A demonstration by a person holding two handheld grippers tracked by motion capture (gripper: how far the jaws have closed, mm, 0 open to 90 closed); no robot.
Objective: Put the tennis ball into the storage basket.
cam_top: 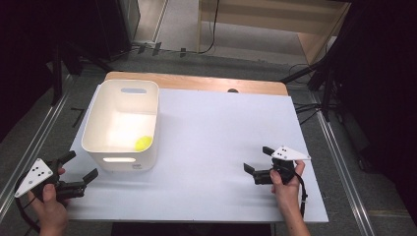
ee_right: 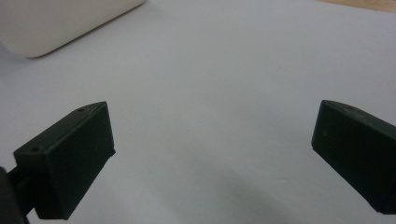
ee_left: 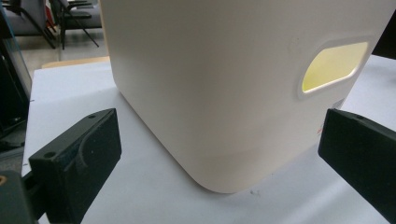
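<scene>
My left hand-held gripper (cam_top: 78,168) sits wide open, empty, just beside the white bin (cam_top: 98,123) at desk (cam_top: 221,132) left (yellow ball (cam_top: 143,143) inside). Right hand-held gripper (cam_top: 259,160) open, empty, well apart. I judge approach stage; next I must straddle the bin's near corner.

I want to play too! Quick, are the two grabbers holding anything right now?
Left hand-held gripper: open, holding nothing, beside the white bin.
Right hand-held gripper: open, holding nothing.
</scene>
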